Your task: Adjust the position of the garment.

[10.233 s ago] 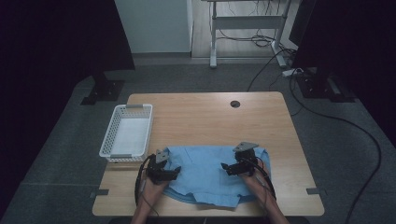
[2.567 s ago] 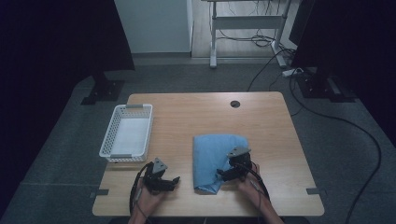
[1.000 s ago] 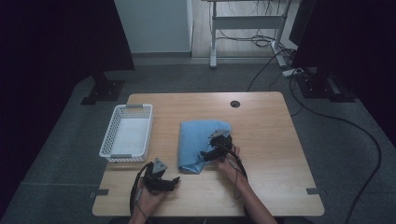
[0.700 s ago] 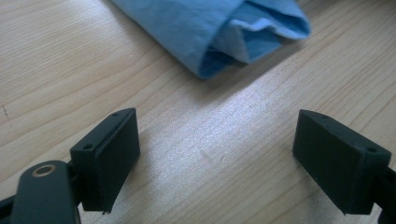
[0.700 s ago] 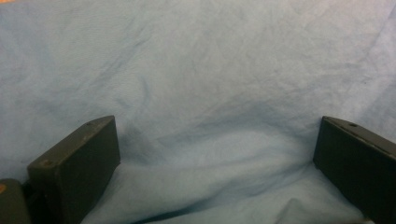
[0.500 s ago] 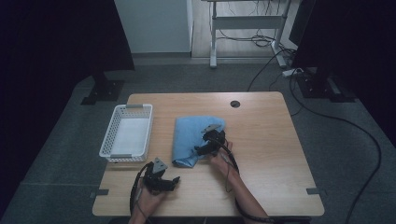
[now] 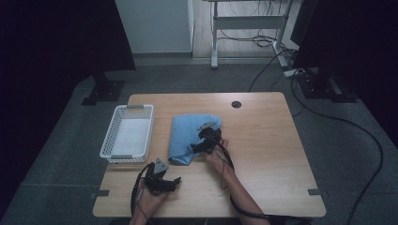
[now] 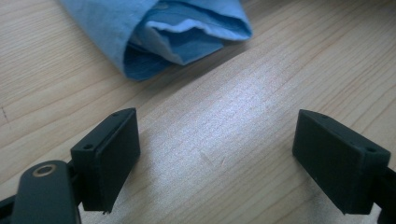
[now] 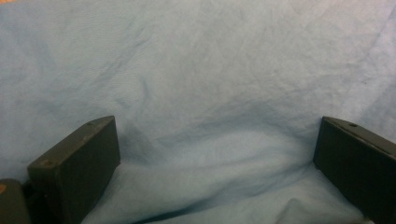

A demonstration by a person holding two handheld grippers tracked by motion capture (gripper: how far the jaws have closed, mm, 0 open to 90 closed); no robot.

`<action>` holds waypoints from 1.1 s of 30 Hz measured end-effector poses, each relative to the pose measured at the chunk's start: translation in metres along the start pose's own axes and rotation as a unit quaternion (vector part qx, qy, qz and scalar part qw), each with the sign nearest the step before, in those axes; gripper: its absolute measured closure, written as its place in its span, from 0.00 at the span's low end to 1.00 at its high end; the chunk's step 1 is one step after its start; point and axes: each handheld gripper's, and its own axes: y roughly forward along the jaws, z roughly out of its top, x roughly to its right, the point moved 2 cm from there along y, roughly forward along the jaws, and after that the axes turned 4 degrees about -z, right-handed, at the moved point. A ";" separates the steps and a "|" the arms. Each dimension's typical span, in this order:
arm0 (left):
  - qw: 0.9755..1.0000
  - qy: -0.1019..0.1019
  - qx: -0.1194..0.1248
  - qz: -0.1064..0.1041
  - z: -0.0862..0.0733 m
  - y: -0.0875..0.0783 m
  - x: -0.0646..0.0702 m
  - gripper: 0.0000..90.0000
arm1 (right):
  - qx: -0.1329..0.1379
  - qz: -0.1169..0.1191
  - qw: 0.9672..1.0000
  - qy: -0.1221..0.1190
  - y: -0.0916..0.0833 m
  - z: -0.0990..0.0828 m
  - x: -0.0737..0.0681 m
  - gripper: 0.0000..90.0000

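On the surface [image 7: 263, 140], blue cloth [image 7: 190, 136] already folded narrow, lying under the wide, empty right tongs [image 7: 198, 146] and just ahead of the wide, empty left tongs [image 7: 174, 182]. Likely left: final fold, basket [image 7: 114, 140] beyond left tongs.

Right gripper [image 7: 195, 149] rests on folded blue cloth [image 7: 185, 133] beside white basket [image 7: 126, 132].

One bench [image 7: 263, 154]. One blue cloth [image 7: 187, 133], folded. One white basket [image 7: 109, 140]. Two tools: left tool [image 7: 176, 180], right tool [image 7: 193, 149]. Two hands: left hand [image 7: 149, 201], right hand [image 7: 217, 157]. One round hole [image 7: 236, 104] in the bench top.
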 end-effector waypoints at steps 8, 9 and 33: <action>1.000 0.000 0.000 0.000 0.000 0.000 0.000 0.16 | -0.001 0.002 1.000 -0.001 0.008 0.008 -0.005 0.00; 1.000 0.000 0.000 0.000 0.000 0.000 0.000 0.16 | -0.001 0.003 1.000 -0.001 0.008 0.009 -0.005 0.00; 1.000 -0.001 0.000 0.000 0.000 0.000 0.000 0.16 | 0.027 0.044 0.998 -0.023 -0.056 0.014 0.009 0.03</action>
